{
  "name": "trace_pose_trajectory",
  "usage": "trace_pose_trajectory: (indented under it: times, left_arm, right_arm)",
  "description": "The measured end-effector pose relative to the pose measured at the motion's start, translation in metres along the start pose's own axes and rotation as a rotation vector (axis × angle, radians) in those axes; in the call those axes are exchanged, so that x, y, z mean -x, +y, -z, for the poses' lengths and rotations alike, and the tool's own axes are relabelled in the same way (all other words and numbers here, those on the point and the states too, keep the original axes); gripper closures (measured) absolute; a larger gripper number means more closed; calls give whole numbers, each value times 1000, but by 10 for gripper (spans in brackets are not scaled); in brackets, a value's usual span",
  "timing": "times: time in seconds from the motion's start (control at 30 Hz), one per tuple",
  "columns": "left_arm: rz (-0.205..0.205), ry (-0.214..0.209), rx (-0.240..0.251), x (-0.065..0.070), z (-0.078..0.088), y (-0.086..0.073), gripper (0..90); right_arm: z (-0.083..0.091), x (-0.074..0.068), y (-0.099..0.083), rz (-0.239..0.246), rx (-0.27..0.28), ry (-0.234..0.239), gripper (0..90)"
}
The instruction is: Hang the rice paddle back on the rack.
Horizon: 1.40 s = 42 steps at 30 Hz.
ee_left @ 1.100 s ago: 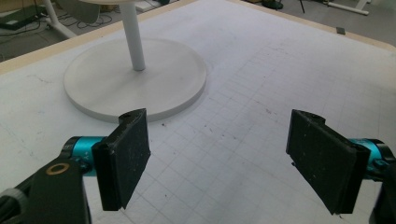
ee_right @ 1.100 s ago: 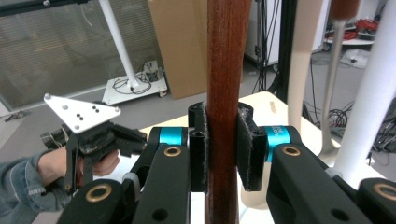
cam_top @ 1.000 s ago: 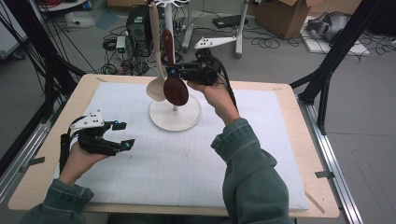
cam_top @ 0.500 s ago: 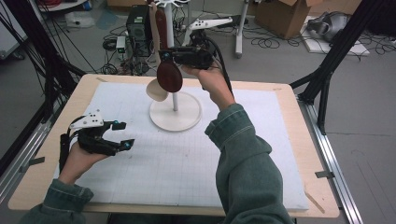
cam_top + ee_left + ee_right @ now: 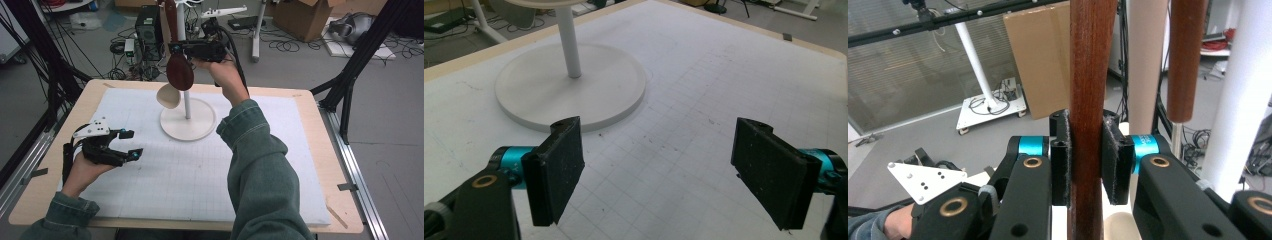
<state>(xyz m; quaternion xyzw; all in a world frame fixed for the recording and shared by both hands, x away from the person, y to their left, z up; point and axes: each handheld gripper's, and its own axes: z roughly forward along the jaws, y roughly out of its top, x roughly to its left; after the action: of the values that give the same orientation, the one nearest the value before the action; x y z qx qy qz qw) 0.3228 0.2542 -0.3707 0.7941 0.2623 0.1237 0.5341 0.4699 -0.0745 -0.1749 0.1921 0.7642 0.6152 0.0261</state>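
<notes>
The right gripper [image 5: 181, 50] is raised high over the far edge of the table, the person's right arm in its green denim sleeve [image 5: 260, 170] stretched forward and up from the near side, wrist bent so the gripper lies level and points left. Its black jaws are clamped on the handle of a dark brown wooden spoon [image 5: 179, 70], which hangs upright with its oval bowl lowest — just beside the white post of the round white rack stand [image 5: 202, 127]. In the right gripper view the brown handle [image 5: 1091, 100] runs straight up between the two pads, both pressed against it, with a second brown handle [image 5: 1184, 55] and a pale beige handle [image 5: 1146, 60] hanging just behind.

A cream-coloured spoon [image 5: 168, 96] hangs lower on the left of the post, its bowl above the stand's flat base.

The left gripper [image 5: 130, 144] rests low at the near left of the white gridded mat [image 5: 200, 185], held level in the left hand [image 5: 82, 172] and pointing right. Its jaws stand wide apart with nothing between them — the left gripper view looks past the two pads [image 5: 556, 165] to bare mat and the stand's base [image 5: 599, 95] beyond.
</notes>
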Motion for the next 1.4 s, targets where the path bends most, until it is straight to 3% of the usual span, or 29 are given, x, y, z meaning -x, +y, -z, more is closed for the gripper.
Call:
trace_pose_trajectory:
  times: [0.73,1.13,1.4]
  left_arm:
    - [6,-3,6,0,2,0,213]
    - [6,2,7,-1,3,0,213]
    - [6,2,3,-1,3,0,213]
  right_arm:
    - [-3,16,-9,-45,14,-36,767]
    - [6,12,-12,-3,0,-101,675]
    - [22,10,-18,12,13,-143,594]
